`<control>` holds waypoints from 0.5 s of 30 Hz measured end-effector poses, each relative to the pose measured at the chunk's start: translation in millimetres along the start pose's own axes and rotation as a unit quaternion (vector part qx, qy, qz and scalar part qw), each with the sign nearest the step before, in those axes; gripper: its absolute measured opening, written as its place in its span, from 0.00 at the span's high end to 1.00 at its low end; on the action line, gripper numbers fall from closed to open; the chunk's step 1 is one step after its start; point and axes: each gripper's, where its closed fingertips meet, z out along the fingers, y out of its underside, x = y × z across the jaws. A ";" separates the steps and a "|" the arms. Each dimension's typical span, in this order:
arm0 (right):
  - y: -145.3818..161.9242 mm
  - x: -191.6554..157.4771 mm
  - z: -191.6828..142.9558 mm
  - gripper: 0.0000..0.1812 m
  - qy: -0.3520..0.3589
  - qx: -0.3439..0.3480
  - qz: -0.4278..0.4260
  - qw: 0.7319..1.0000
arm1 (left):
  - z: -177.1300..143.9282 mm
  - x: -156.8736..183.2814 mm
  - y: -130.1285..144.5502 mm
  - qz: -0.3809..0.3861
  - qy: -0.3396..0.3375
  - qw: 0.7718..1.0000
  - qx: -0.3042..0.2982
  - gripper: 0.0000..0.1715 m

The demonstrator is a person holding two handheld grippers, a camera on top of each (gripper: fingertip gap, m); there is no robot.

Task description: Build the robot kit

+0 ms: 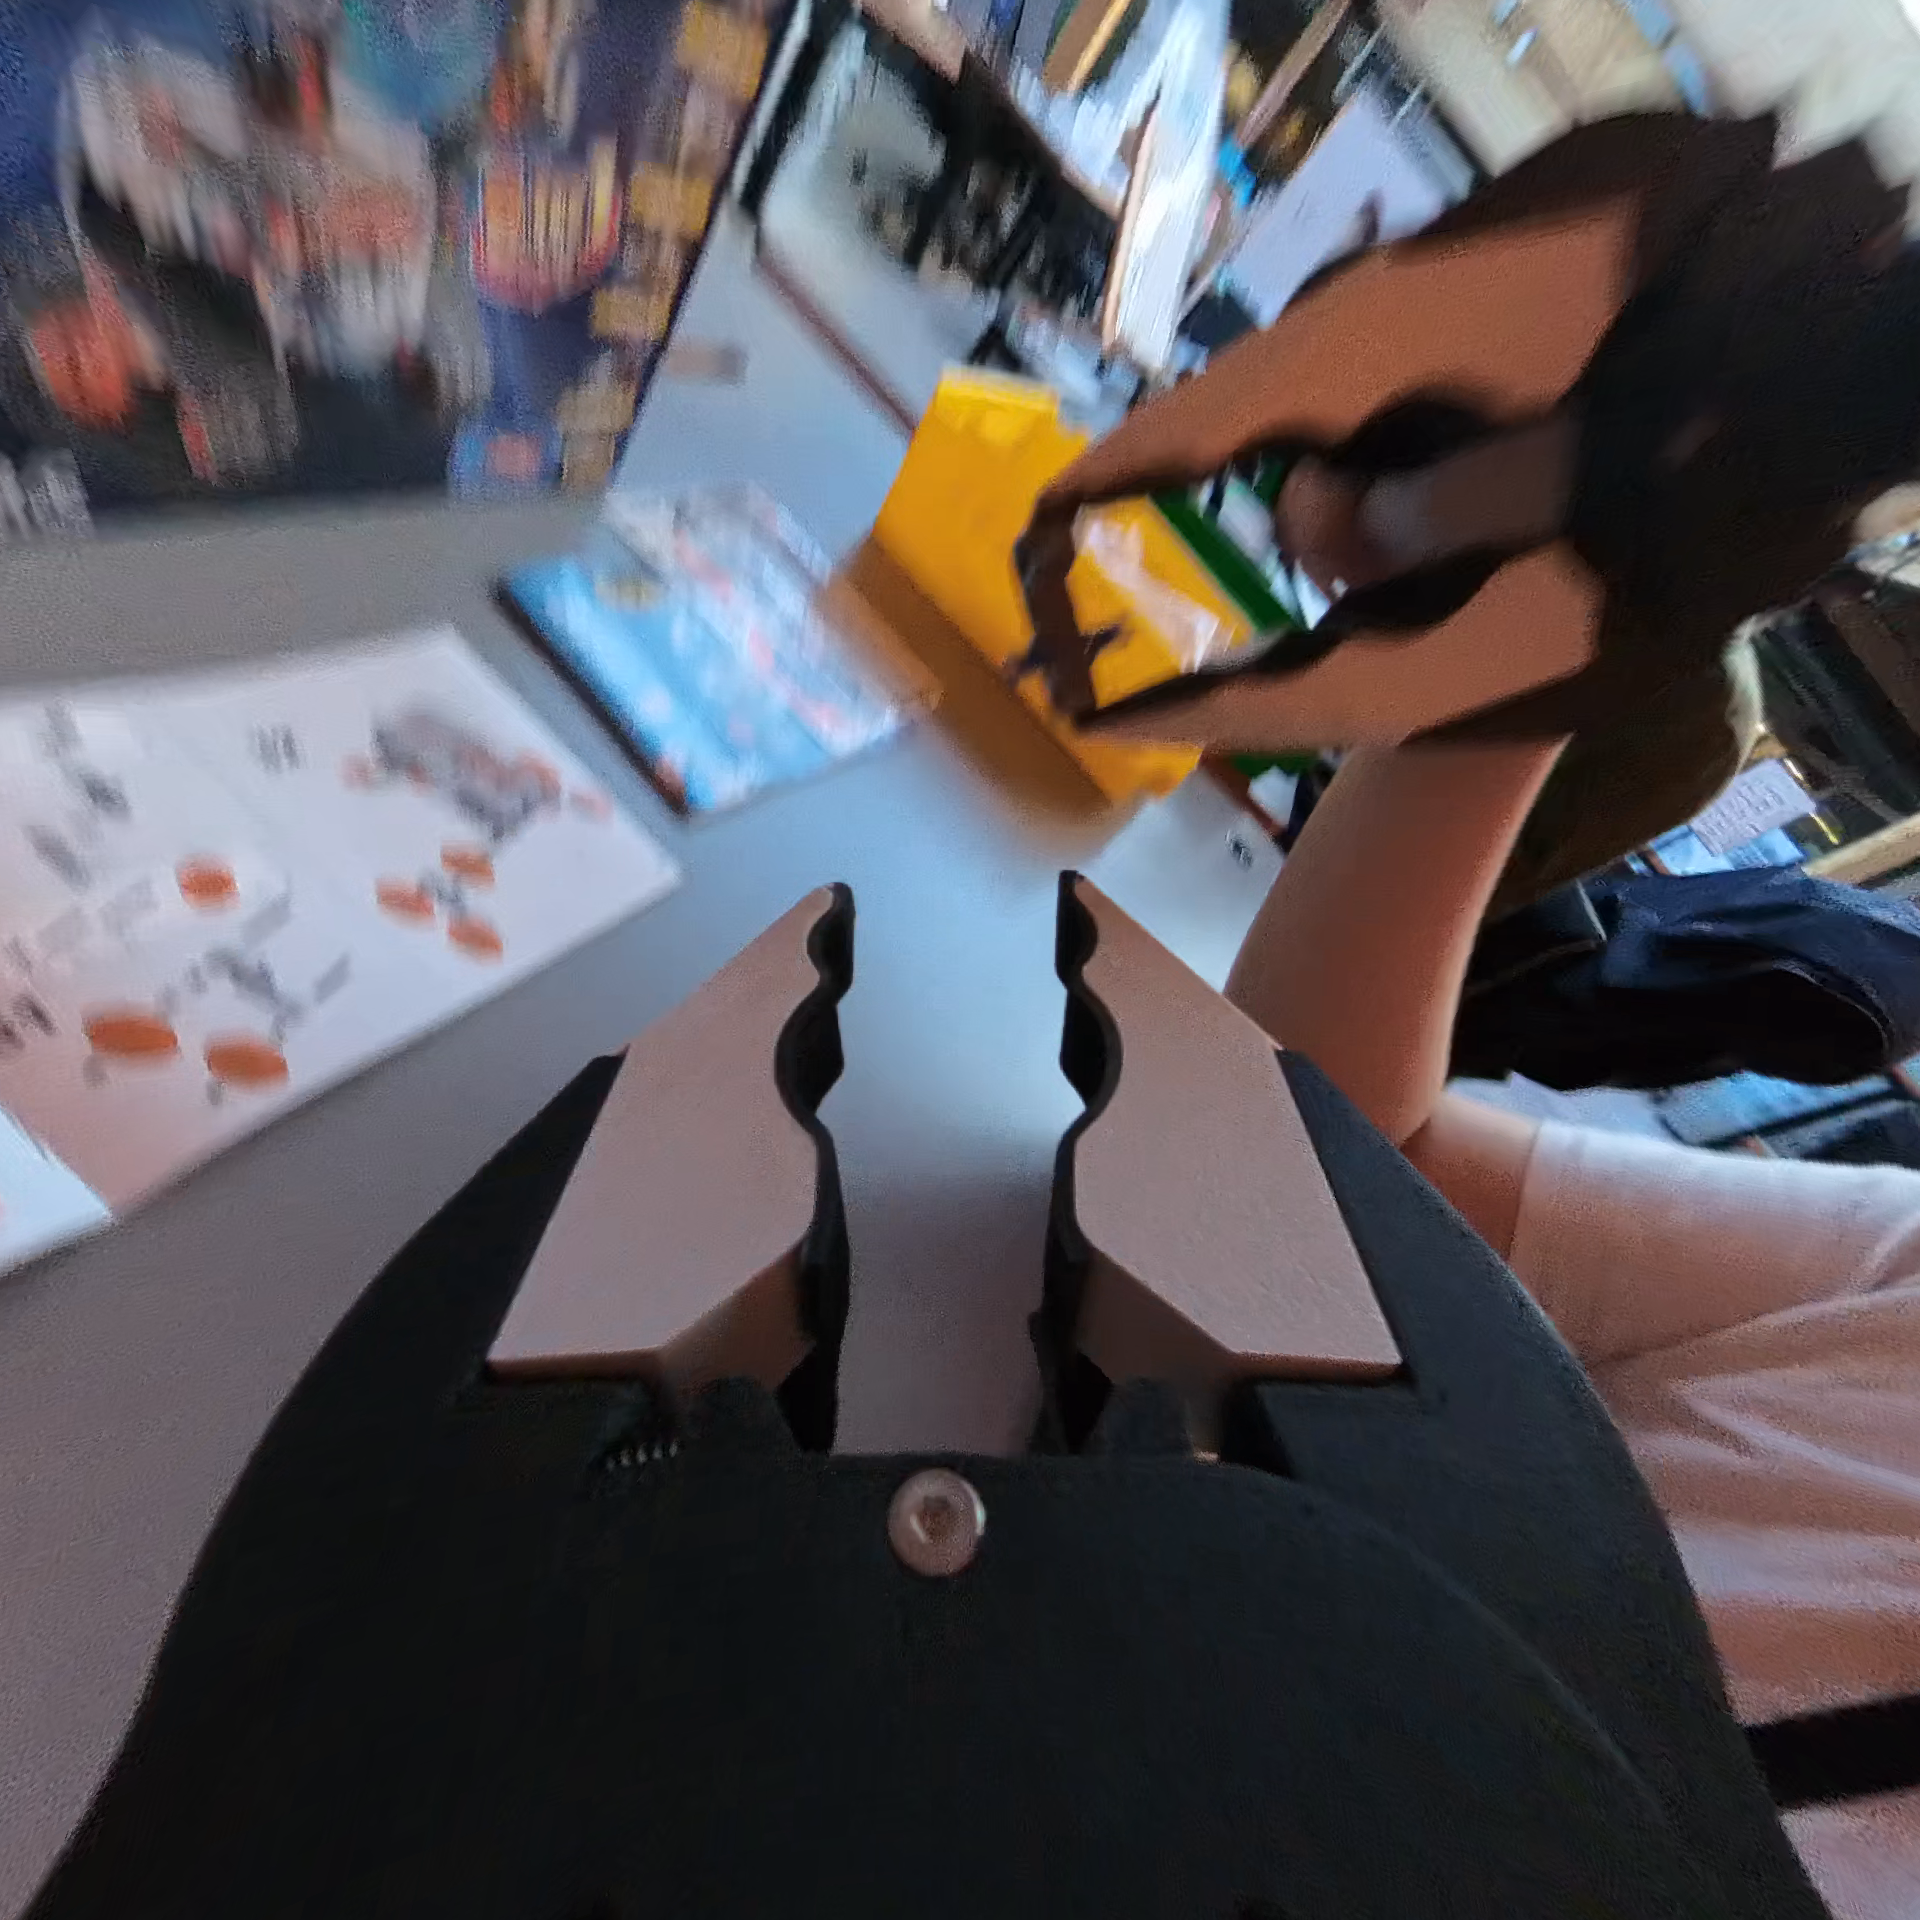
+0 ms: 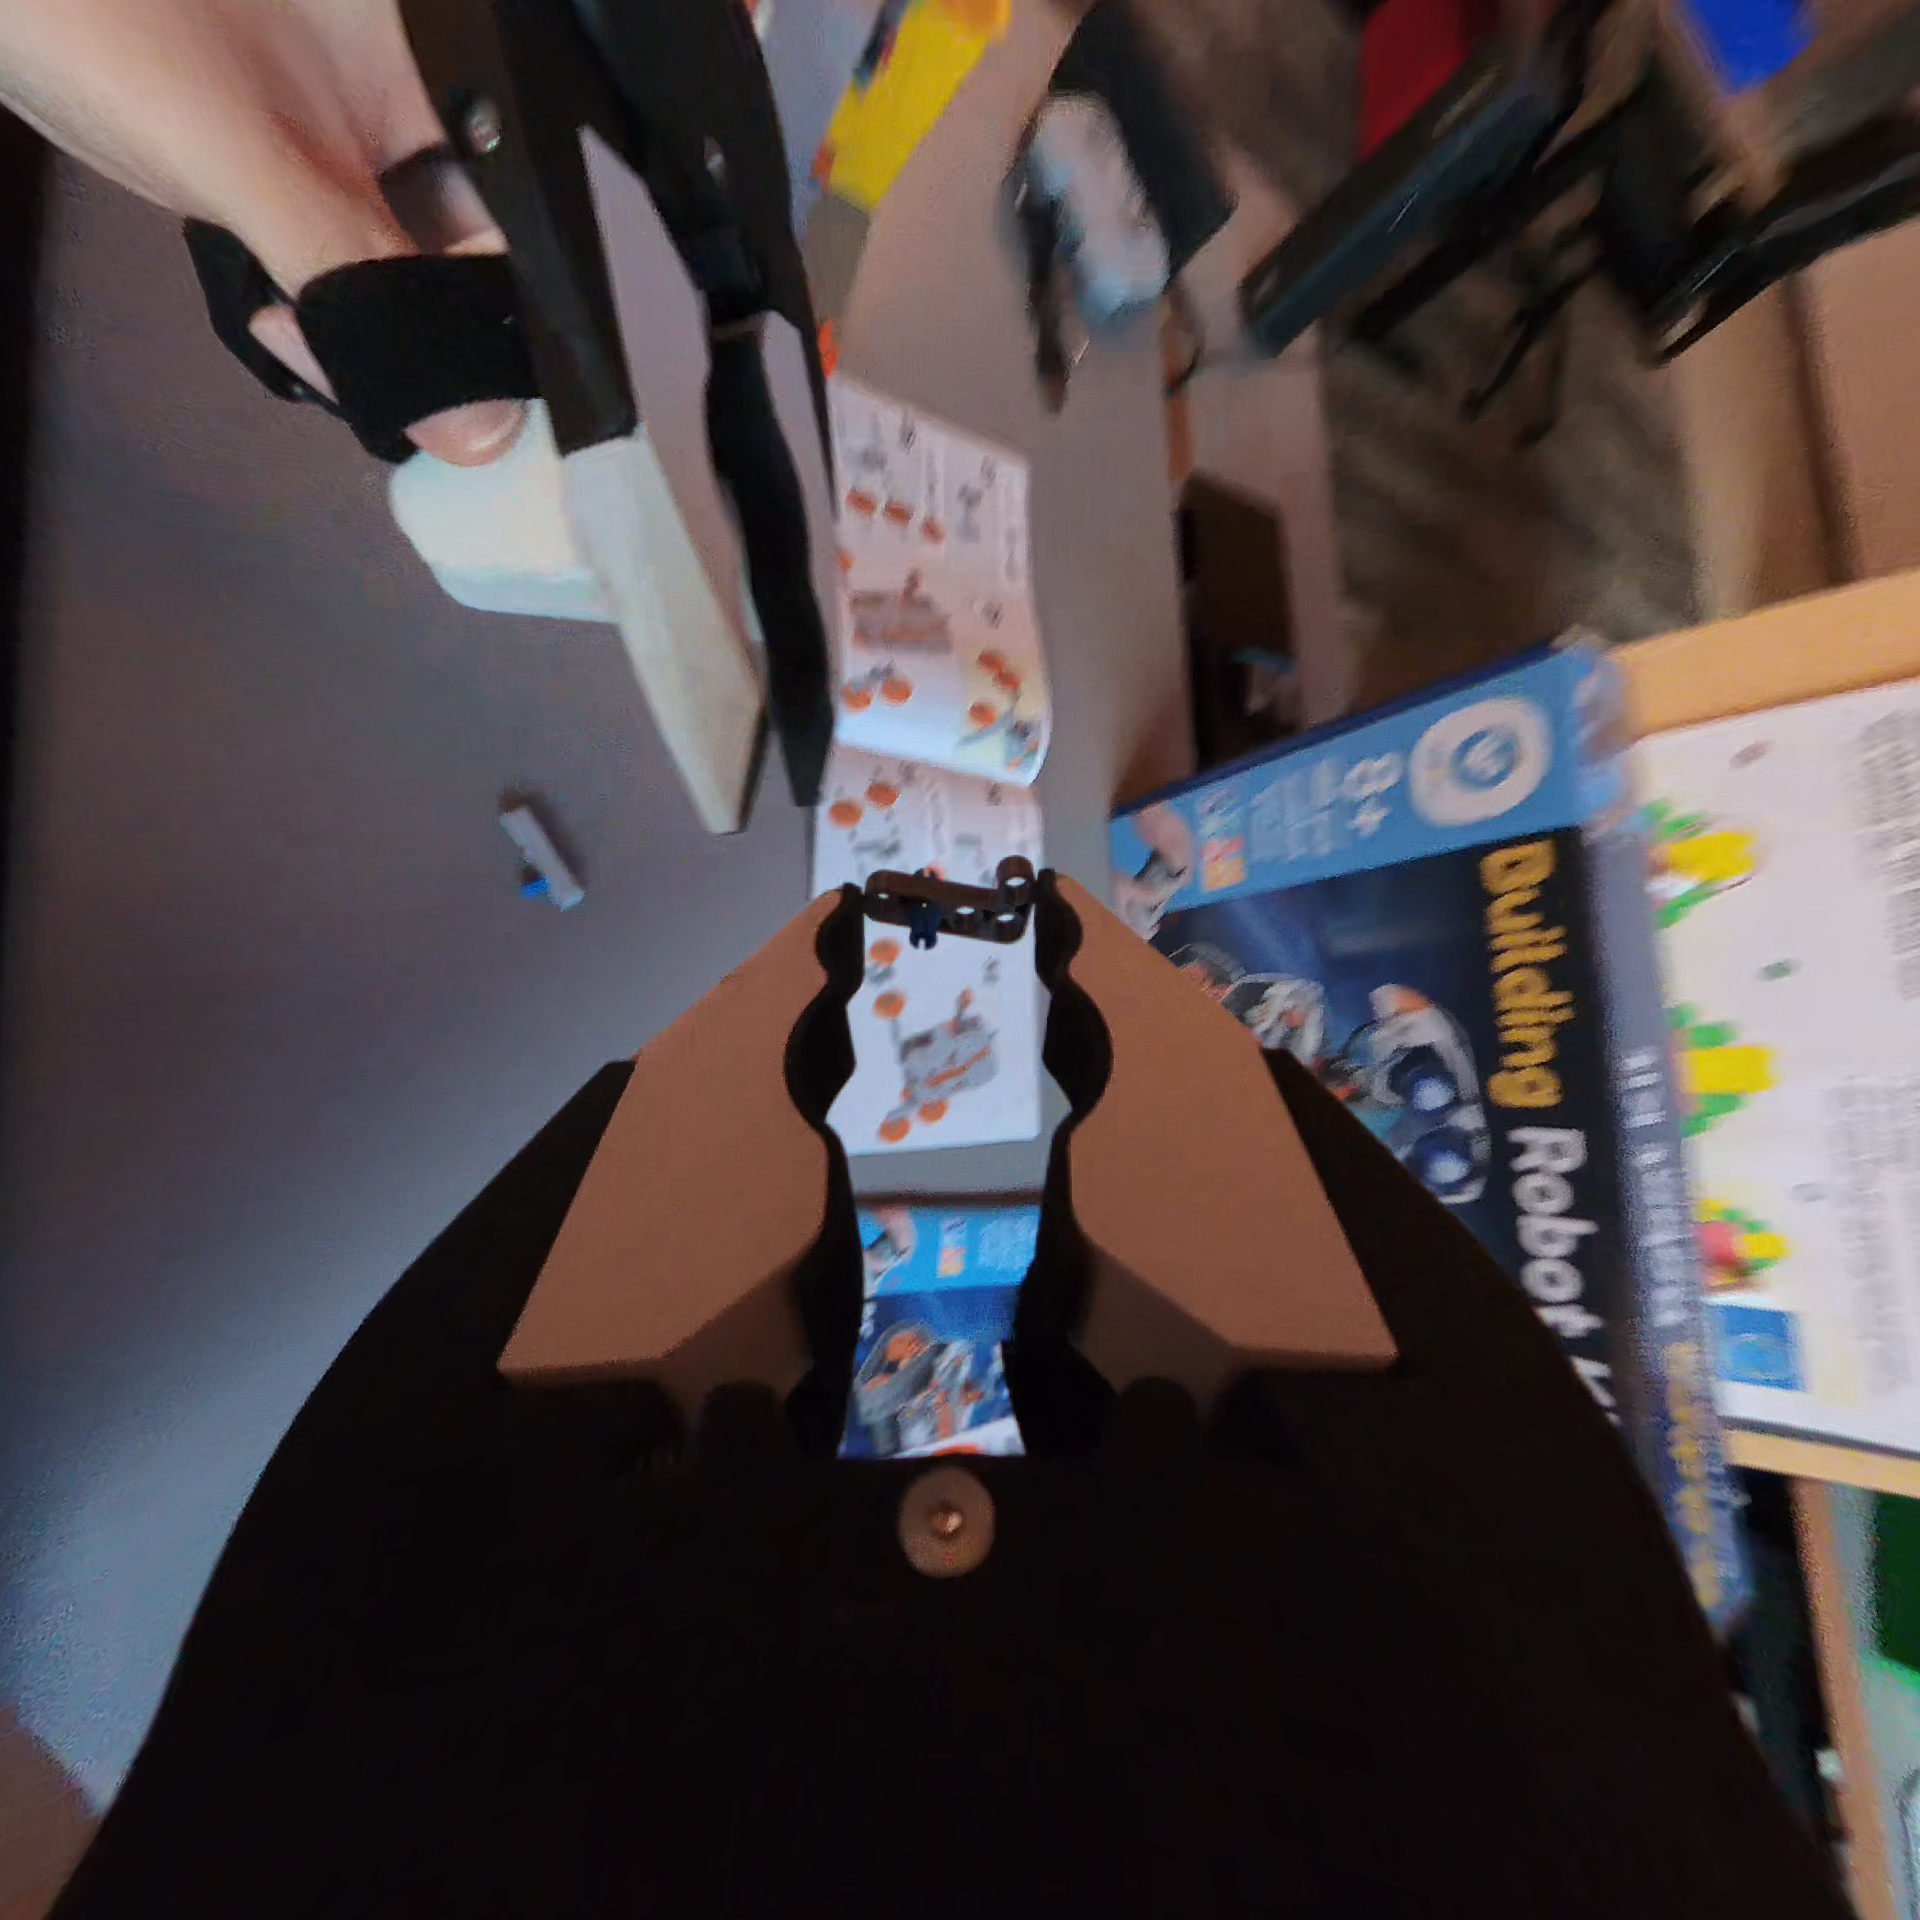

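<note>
My left gripper (image 1: 954, 904) is open and empty, held above the grey table (image 1: 260, 1351). It also shows in the right wrist view (image 2: 769, 805), at the upper left, strapped to a person's hand. My right gripper (image 2: 951, 894) is shut on a small dark beam with holes (image 2: 966, 914) that has a blue pin in it, pinched end to end between the fingertips. In the left wrist view the right gripper (image 1: 1060, 623) is at the upper right, in the air, with the dark beam (image 1: 1049, 634) across its tips. A small grey piece with a blue pin (image 2: 545, 857) lies on the table.
An open instruction booklet (image 1: 312, 883) lies on the table and shows in the right wrist view (image 2: 935, 582). A blue kit box (image 2: 1403, 987) stands nearby. A flat blue printed sheet (image 1: 707, 665) and a yellow bin (image 1: 966, 540) lie beyond. Shelves behind are blurred.
</note>
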 end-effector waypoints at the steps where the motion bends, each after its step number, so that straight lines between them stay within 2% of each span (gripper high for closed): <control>1: -11.4 2.4 -7.6 0.82 0.021 0.019 -0.012 1.000 | -6.5 10.8 -17.9 0.024 -0.004 0.999 0.026 0.78; 4: -38.8 5.8 -31.8 0.82 0.072 0.069 -0.044 0.994 | -18.6 36.1 -49.9 0.074 -0.006 0.996 0.055 0.77; 6: -55.3 1.5 -46.5 0.82 0.086 0.107 -0.064 0.988 | -21.6 51.3 -62.0 0.087 0.028 0.994 0.066 0.83; 8: -61.2 0.5 -55.5 0.82 0.100 0.115 -0.071 0.986 | -24.6 67.3 -70.4 0.069 0.087 0.991 0.073 0.83; 10: -61.2 2.0 -59.1 0.82 0.118 0.106 -0.079 0.984 | -26.7 77.7 -75.1 0.050 0.134 0.987 0.067 0.82; 12: -61.0 4.0 -59.5 0.82 0.129 0.097 -0.082 0.983 | -24.2 77.9 -75.7 0.046 0.143 0.988 0.044 0.79; 15: -65.2 2.6 -56.9 0.82 0.127 0.101 -0.086 0.983 | -16.6 81.6 -74.2 0.088 0.149 0.985 0.010 0.80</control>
